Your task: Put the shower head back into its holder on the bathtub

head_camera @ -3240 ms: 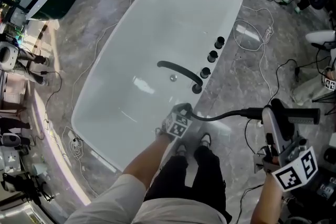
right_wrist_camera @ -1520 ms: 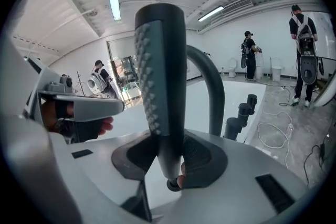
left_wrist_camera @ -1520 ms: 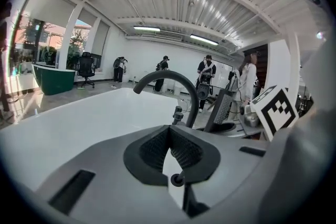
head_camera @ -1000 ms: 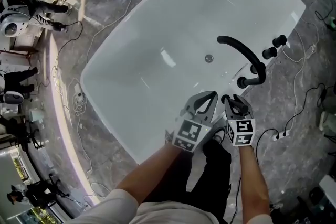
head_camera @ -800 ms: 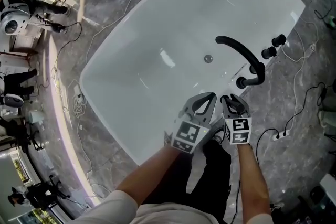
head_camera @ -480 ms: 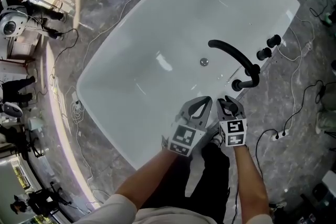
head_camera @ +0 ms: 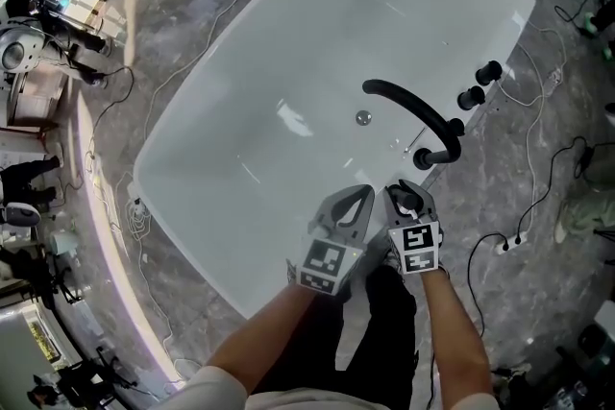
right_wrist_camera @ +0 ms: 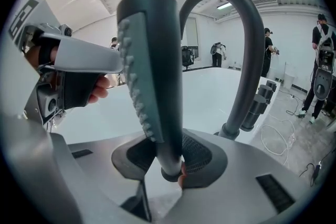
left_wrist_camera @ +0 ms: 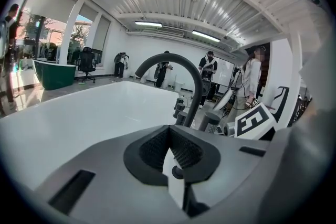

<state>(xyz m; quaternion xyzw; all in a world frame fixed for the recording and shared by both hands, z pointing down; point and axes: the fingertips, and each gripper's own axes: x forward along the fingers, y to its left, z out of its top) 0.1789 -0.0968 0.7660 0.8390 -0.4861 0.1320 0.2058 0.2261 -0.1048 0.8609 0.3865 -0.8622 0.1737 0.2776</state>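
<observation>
The white bathtub (head_camera: 168, 211) fills the head view, with a black arched spout (head_camera: 408, 106) and black knobs (head_camera: 471, 96) on its right rim. My right gripper (head_camera: 407, 199) is at the near rim beside the spout. In the right gripper view it (right_wrist_camera: 169, 168) is shut on the handle of the dark shower head (right_wrist_camera: 152, 71), which stands upright between the pads. The holder is hidden under the jaws. My left gripper (head_camera: 348, 206) hovers just to the left, shut and empty (left_wrist_camera: 169, 139).
Cables run over the grey marble floor (head_camera: 538, 158), and a power strip (head_camera: 506, 246) lies at the right. The person's legs are under the grippers. Several people (left_wrist_camera: 210, 68) stand far off in the room, behind the tub.
About three seconds ago the right gripper held the shower head out to the right over the floor; now it is at the tub rim by the spout. Over the last second both grippers barely moved.
</observation>
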